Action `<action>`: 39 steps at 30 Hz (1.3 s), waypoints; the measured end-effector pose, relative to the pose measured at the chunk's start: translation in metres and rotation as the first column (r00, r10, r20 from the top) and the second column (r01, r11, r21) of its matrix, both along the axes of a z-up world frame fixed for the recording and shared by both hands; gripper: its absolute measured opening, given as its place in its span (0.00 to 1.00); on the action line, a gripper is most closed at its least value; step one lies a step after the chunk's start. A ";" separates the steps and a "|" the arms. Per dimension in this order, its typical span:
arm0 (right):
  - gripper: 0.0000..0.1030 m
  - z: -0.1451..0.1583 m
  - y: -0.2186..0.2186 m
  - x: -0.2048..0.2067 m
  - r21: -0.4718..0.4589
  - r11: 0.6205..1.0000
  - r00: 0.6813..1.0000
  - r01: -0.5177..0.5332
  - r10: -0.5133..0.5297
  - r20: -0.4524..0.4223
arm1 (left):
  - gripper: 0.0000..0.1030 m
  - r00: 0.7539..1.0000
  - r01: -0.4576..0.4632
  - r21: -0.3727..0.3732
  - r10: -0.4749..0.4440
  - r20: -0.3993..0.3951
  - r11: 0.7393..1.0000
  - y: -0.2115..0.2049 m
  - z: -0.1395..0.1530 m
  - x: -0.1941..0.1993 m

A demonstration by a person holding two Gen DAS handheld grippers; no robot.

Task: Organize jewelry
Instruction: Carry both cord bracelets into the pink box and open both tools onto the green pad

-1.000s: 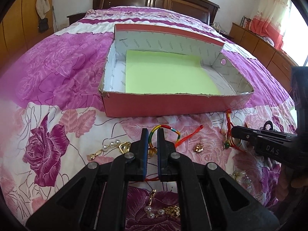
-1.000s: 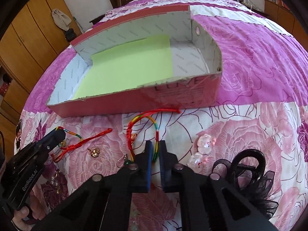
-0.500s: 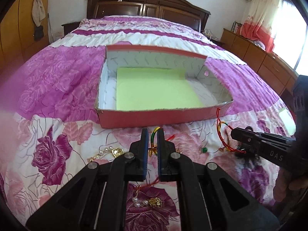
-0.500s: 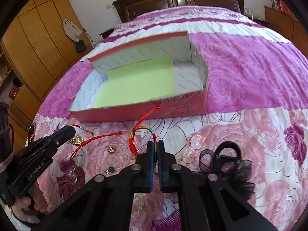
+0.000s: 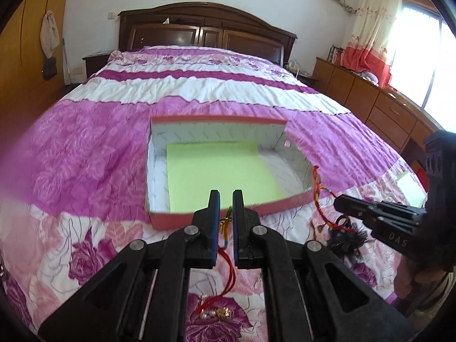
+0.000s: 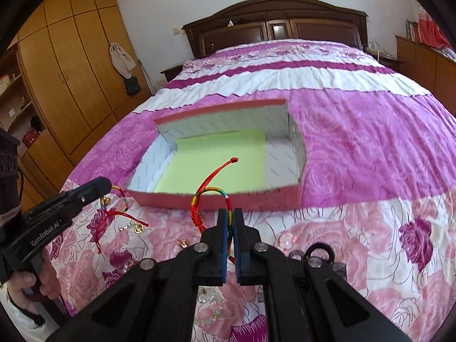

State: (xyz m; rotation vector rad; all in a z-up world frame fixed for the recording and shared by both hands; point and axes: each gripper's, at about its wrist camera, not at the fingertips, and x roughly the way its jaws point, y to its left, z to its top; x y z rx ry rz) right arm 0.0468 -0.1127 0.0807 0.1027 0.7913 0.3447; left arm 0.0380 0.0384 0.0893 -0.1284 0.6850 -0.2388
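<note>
- We hold one woven cord bracelet in each hand. The left tongs (image 5: 226, 222) are clamped on a red-and-rainbow cord bracelet (image 5: 226, 238), whose red tail hangs down towards the bed.
- The right tongs (image 6: 230, 223) are clamped on a second red-and-rainbow cord bracelet with a knotted red tail (image 6: 211, 192); its loop stands up above the fingertips and the loose end points towards the box.
- The target, we judge, is the shallow red cardboard box with a pale green paper lining (image 6: 219, 203), lying open on the bed just ahead of both tongs.
- To do this step well, we carry each bracelet forward over the near wall, high enough that the dangling tails clear the rim, and only then let go above the green paper.
- We would release one side at a time, so that the two cords do not tangle as they fall.
- The left bracelet's tail hangs close above a small gold-and-pearl trinket (image 5: 213, 312) on the pink and purple floral bedspread (image 5: 85, 156); it could snag there if we drop low.
- More pieces lie on the bedspread: a gold charm (image 6: 138, 229) near the left tongs, a clear bead ornament (image 6: 289, 239), and a black frilled hair clip (image 6: 322, 252) just beside the right tongs.
- None of these blocks the way to the box; the near wall itself is the only obstacle.
</note>
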 end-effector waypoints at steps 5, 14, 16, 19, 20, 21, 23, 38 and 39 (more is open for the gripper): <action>0.05 0.010 0.002 0.008 0.001 1.000 1.000 -0.004 0.004 0.026 | 0.00 0.999 0.014 -0.008 -0.014 0.029 1.000 0.003 0.012 0.014; 0.05 0.019 0.002 0.035 -0.020 1.000 0.998 0.017 -0.016 0.061 | 0.00 0.998 0.017 0.018 -0.018 0.062 1.000 0.000 0.025 0.045; 0.05 0.018 0.002 0.042 -0.024 1.000 0.998 0.019 -0.017 0.062 | 0.00 0.998 0.019 0.020 -0.020 0.064 1.000 -0.002 0.025 0.051; 0.05 0.015 0.002 0.052 -0.032 0.999 0.998 0.024 -0.022 0.057 | 0.00 0.998 0.021 0.020 -0.022 0.066 1.000 -0.006 0.023 0.061; 0.05 0.013 0.001 0.055 -0.036 0.999 0.998 0.027 -0.025 0.054 | 0.00 0.998 0.022 0.018 -0.024 0.064 1.000 -0.007 0.021 0.065; 0.05 0.011 0.001 0.059 -0.042 0.999 0.998 0.030 -0.028 0.050 | 0.00 0.998 0.022 0.015 -0.023 0.062 1.000 -0.008 0.019 0.067; 0.05 0.006 0.000 0.064 -0.050 0.998 0.999 0.036 -0.034 0.042 | 0.00 0.999 0.021 0.007 -0.021 0.050 1.000 -0.010 0.014 0.074; 0.05 -0.036 -0.007 0.096 -0.099 0.993 0.997 0.067 -0.071 -0.039 | 0.00 0.994 -0.045 0.043 0.049 -0.100 0.998 -0.002 -0.053 0.105; 0.05 -0.039 -0.007 0.097 -0.104 0.992 0.996 0.068 -0.073 -0.046 | 0.00 0.992 -0.052 0.050 0.057 -0.111 0.997 0.000 -0.057 0.106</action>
